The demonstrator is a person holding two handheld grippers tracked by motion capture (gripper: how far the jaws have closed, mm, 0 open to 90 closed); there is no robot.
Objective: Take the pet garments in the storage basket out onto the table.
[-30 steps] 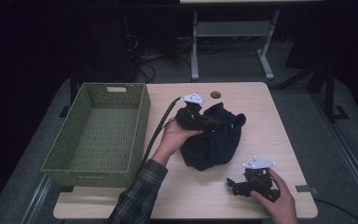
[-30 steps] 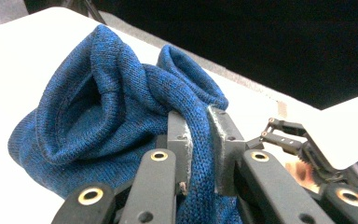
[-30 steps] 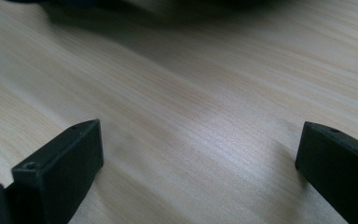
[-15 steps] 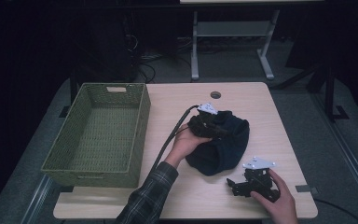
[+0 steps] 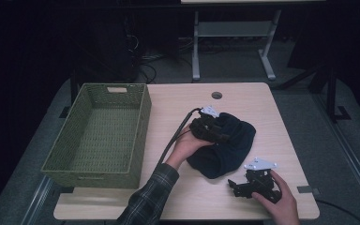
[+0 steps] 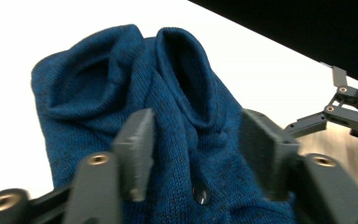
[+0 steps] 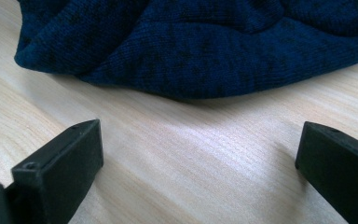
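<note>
Left tool (image 6: 193, 154) over blue sweater (image 6: 135, 98)

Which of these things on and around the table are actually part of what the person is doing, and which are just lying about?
In use:
- blue knitted garment
- left gripper, jaws open over the garment
- right gripper, jaws open, resting on the table beside it
- green basket, possibly where the garment goes

Lying about:
- metal stand behind the table
- cables on the floor

Left tool (image 5: 214, 129) over sweater (image 5: 229, 150) (bunched).
</note>
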